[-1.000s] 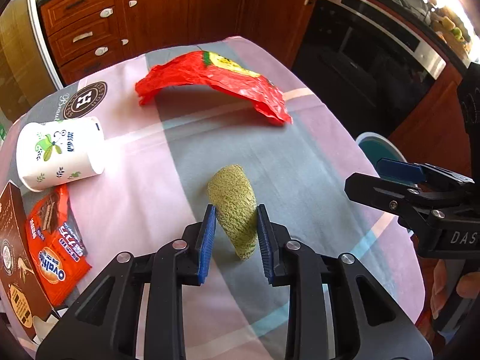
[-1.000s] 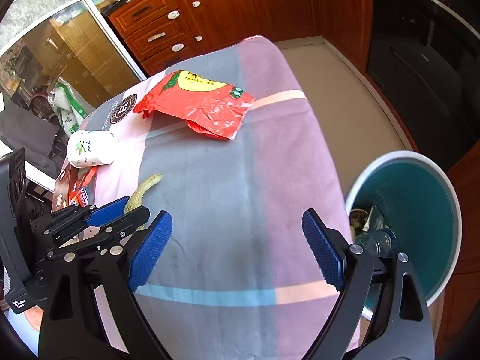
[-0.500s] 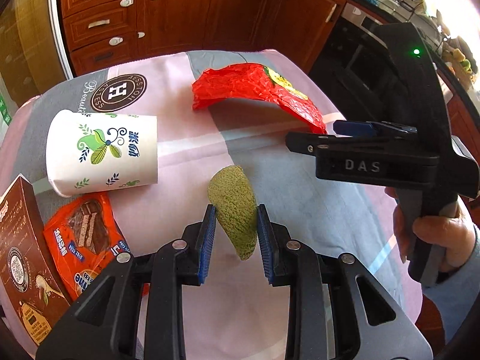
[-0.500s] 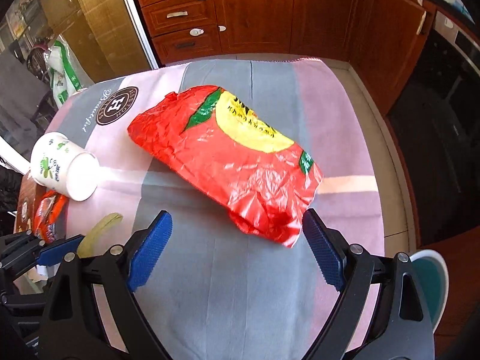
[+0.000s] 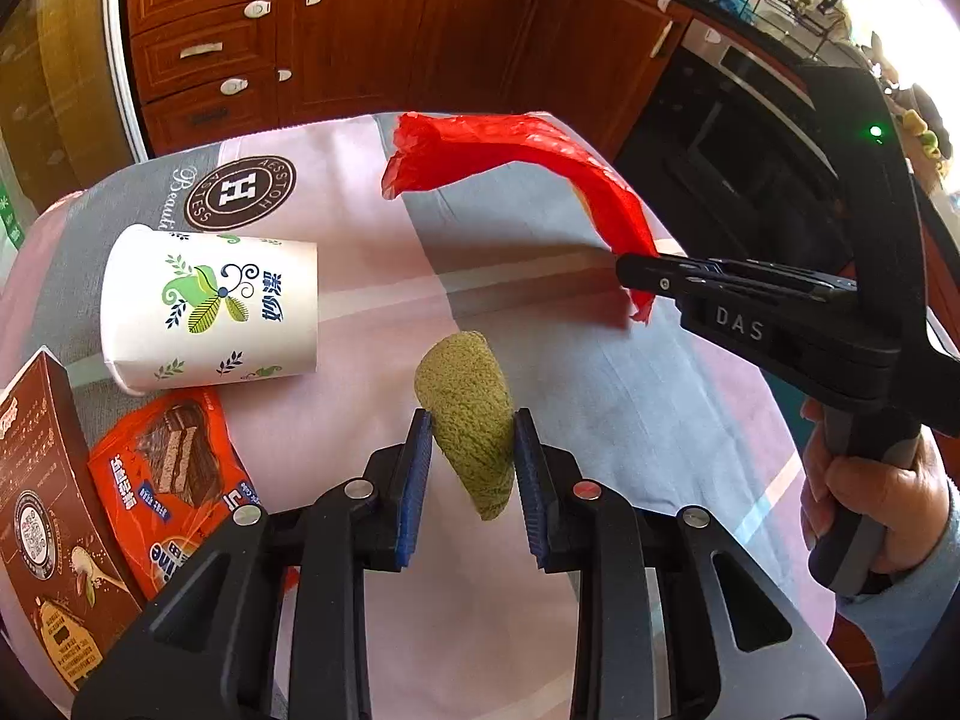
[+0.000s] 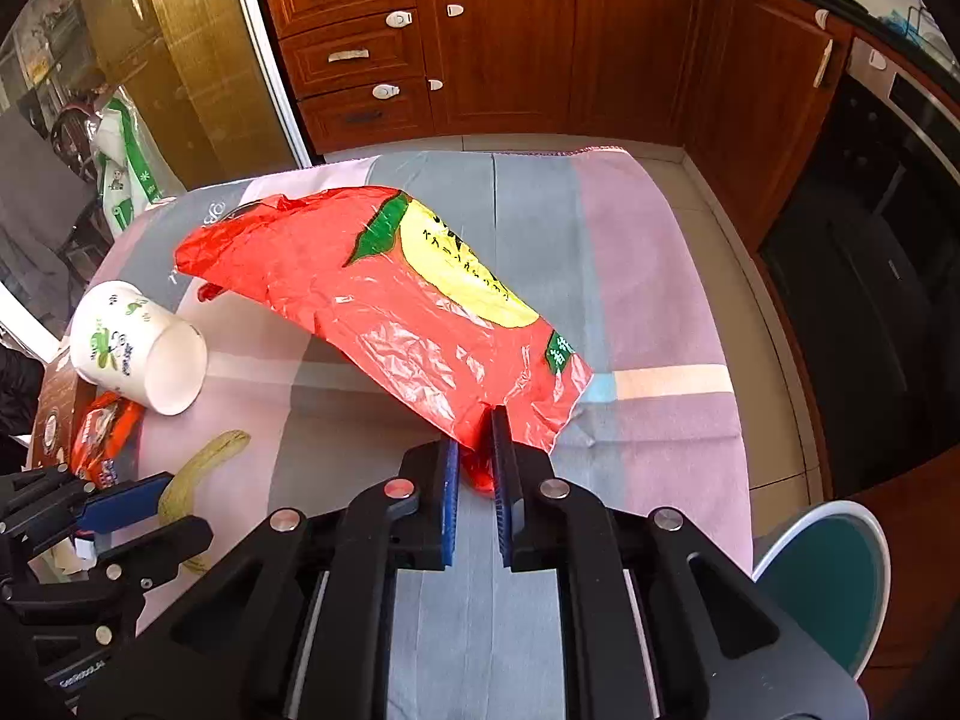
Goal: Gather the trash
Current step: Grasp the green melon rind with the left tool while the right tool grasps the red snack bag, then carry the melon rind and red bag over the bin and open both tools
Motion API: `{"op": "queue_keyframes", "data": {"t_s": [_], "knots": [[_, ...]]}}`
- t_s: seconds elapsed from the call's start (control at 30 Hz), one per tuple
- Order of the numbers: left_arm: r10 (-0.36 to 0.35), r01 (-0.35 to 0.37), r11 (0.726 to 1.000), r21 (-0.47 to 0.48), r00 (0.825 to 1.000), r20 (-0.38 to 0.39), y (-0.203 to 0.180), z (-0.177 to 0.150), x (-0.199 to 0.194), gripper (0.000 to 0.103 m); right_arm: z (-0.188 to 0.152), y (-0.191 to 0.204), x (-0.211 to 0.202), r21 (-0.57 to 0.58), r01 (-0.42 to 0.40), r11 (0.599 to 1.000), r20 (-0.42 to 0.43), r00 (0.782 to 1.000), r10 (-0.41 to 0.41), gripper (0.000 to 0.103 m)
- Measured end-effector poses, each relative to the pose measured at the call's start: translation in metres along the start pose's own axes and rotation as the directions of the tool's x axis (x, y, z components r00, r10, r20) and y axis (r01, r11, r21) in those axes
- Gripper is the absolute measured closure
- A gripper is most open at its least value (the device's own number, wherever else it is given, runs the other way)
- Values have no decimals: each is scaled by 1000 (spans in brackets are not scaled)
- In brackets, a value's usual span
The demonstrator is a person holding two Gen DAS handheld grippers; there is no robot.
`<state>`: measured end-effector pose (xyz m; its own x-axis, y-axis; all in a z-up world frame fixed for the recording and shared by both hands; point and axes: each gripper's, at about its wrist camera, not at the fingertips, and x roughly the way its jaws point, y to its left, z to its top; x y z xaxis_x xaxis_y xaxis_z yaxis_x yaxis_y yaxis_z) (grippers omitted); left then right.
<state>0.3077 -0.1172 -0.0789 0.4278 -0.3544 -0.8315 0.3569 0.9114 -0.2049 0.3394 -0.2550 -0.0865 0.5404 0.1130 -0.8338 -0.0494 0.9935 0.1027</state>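
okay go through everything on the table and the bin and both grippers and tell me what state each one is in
left gripper: shut on the green peel.
green peel: held, lifted.
right gripper: closing on the red bag's corner.
red bag: crumpled, near corner pinched.
paper cup: tipped on its side.
orange snack wrapper: lying flat.
brown box: lying on the table.
bin: open, contents hidden.

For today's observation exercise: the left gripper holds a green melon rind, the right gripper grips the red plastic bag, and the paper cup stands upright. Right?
Not quite: the paper cup lies on its side, as the left wrist view shows. The left gripper does hold the melon rind, and the right gripper is closing on the red plastic bag.
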Motion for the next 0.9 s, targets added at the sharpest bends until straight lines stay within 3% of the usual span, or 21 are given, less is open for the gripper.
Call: {"op": "queue_keyframes", "data": {"t_s": [0.17,0.4,0.9], "knots": [[-8,8,1000,12,1000,23,-16,-3,-20,75,-16,-9,-31,51,-57,997,-2,998,57,94],[-16,12,997,73,998,62,-54,-6,-53,75,-47,-33,-80,108,-74,991,31,997,71,94],[-65,53,970,238,997,43,-163,-21,-71,75,-126,-143,-157,358,-76,930,103,994,42,94]]}}
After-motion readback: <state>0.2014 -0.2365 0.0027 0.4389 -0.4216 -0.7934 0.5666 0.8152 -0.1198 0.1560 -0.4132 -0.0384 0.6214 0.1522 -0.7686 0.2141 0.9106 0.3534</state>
